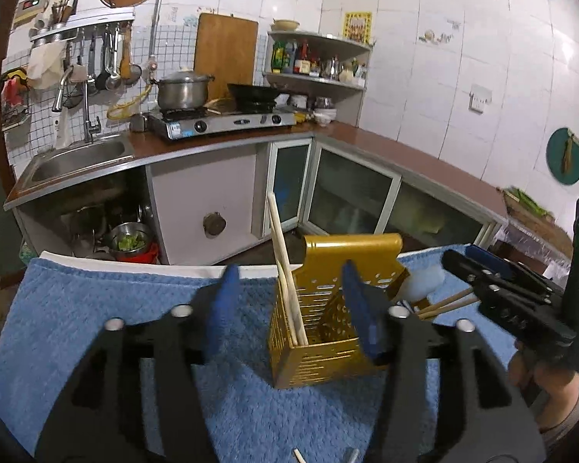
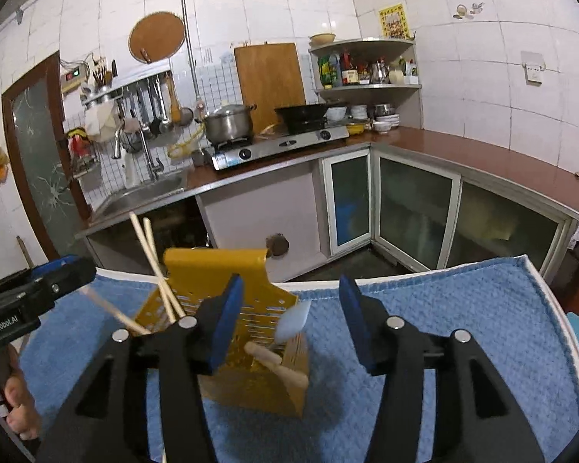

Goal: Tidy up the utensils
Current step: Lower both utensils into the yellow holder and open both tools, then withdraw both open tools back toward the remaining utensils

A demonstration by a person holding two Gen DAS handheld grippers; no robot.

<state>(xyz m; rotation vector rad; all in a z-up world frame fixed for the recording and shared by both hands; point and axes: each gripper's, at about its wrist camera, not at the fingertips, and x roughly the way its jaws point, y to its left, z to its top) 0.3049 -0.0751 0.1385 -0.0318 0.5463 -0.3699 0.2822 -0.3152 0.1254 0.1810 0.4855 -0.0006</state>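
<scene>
A gold perforated utensil holder (image 1: 320, 332) stands on a blue towel (image 1: 96, 308); it also shows in the right wrist view (image 2: 227, 289). Wooden chopsticks (image 1: 285, 277) lean in its left compartment, also seen from the right (image 2: 154, 262). A white spatula with a wooden handle (image 2: 289, 332) sits in the other compartment, also visible in the left wrist view (image 1: 424, 281). My left gripper (image 1: 289, 301) is open and empty, its jaws around the holder's front. My right gripper (image 2: 289, 320) is open and empty, just behind the spatula; it shows in the left view (image 1: 478, 270).
The towel (image 2: 463, 308) covers a white table (image 2: 552, 289). A chopstick tip (image 1: 298, 455) and a metal piece (image 1: 353, 454) lie at the near edge. Behind are a kitchen counter (image 1: 405, 150), sink (image 1: 77, 158), stove with pot (image 1: 181, 90) and wok.
</scene>
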